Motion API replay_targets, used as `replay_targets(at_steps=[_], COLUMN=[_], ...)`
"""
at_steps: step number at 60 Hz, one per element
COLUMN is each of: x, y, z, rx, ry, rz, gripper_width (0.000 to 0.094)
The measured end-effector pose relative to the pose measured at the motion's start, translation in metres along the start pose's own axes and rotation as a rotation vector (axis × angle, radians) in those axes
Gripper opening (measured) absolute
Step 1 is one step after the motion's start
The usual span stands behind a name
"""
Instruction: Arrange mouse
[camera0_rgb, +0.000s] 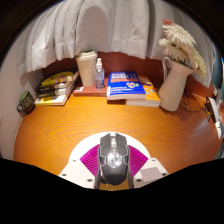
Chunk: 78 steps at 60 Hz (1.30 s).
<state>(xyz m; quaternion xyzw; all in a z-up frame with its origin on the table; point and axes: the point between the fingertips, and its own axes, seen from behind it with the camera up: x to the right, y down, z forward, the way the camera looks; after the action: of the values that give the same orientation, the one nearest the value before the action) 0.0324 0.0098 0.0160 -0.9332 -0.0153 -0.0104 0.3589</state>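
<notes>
A black and grey computer mouse (113, 159) sits between my gripper's (113, 163) two fingers, just above the wooden table (120, 122). The magenta pads (91, 158) press against both its sides, so the gripper is shut on the mouse. The mouse points away from me, its scroll wheel toward the far side of the table. Its rear end is hidden below by the gripper body.
At the table's back stand a stack of books (56, 87), a white box (87, 68), a small bottle (99, 73), a blue book (131, 87) and a white vase with flowers (174, 82). White curtains (100, 25) hang behind.
</notes>
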Motion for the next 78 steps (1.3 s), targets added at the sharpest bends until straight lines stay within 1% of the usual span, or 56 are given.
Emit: replay_targets(at_steps=[5,7,12,21,23,25,29,30,32,37,47,59,72,78], x=[0.008,0.008,0.009,0.009,0.008,0.010,0.017,0.018,0.018,0.020,0.009,0.008,0.018,0.023], y=[0.030,0.028,0.028,0.028,0.029,0.034,0.038,0.037,0.031,0.018,-0.008,-0.014,-0.007,0.000], z=[0.011,0.012,0.012,0.014,0.014,0.013,0.002,-0.003,-0.014,-0.054,-0.156,-0.259,-0.323,-0.341], rx=[-0.044,-0.014,-0.016,0.016,0.012,-0.008,-0.038,-0.036,-0.020,0.018,0.105,0.204,0.284,0.300], ry=[0.008,-0.006,-0.016,-0.012,-0.016,-0.011,0.018,0.020,0.013,0.011,-0.046,-0.087,-0.095,-0.104], rz=[0.006,0.020,0.041,0.037,0.038,0.038,0.048,0.049,0.053,0.049,0.031,0.011,0.006,0.018], gripper_width=[0.0380,0.0379,0.0380,0.0489,0.0514,0.0589,0.0796,0.0824,0.0842,0.0844,0.0838,0.0847,0.0837,0.0836])
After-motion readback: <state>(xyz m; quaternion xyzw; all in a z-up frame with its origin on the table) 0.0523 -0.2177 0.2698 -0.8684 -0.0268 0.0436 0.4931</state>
